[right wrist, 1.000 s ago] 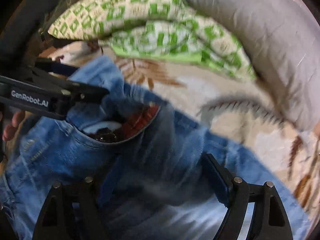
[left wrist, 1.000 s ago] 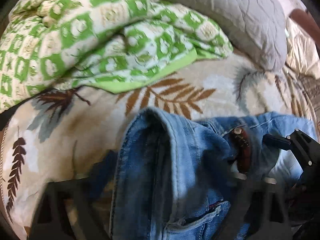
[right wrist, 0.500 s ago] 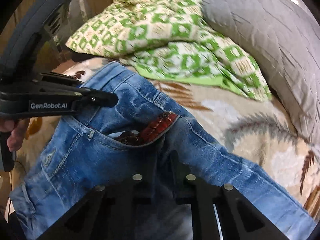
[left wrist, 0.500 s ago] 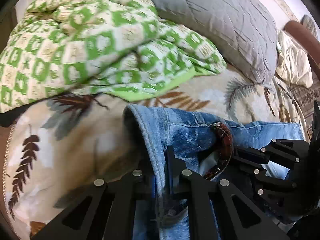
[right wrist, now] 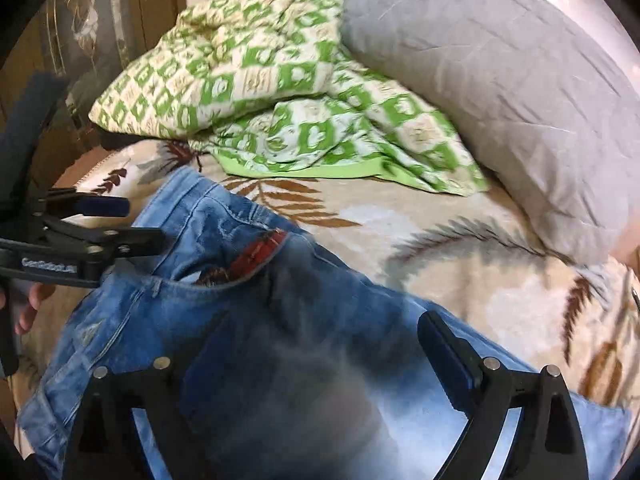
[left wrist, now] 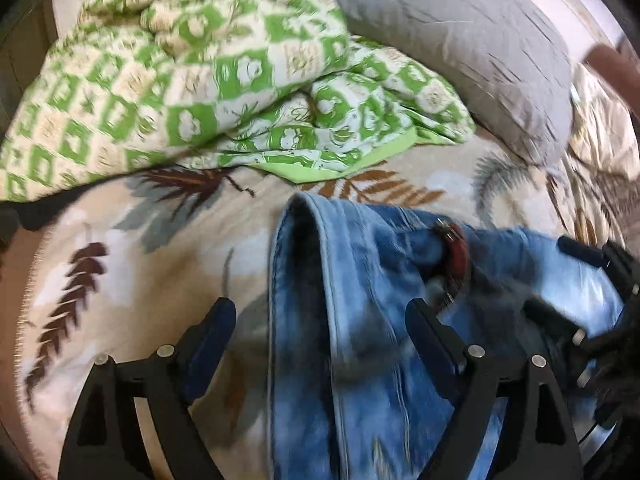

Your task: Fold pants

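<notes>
Spreading wide, the left tool [left wrist: 320, 316] stands with its fingers apart on either side of a raised denim fold, gripping nothing. The right tool [right wrist: 324, 344] is likewise wide, its near finger blurred and half lost in shadow over the cloth. Between them the blue jeans [right wrist: 224, 312] lie crumpled on the bed [right wrist: 460, 264], waistband up, a reddish patterned lining [right wrist: 256, 256] showing inside the opening. Motion blur smears the denim nearest both cameras, and the legs run out of view at the bottom. In the right wrist view the left tool crosses the left edge over the waistband corner. Beyond the jeans, bare leaf-print blanket [left wrist: 132, 264] lies toward the bed's left edge. Farther back a green checked quilt [left wrist: 192, 80] is heaped, with a grey pillow [left wrist: 460, 40] beside it at the head.
</notes>
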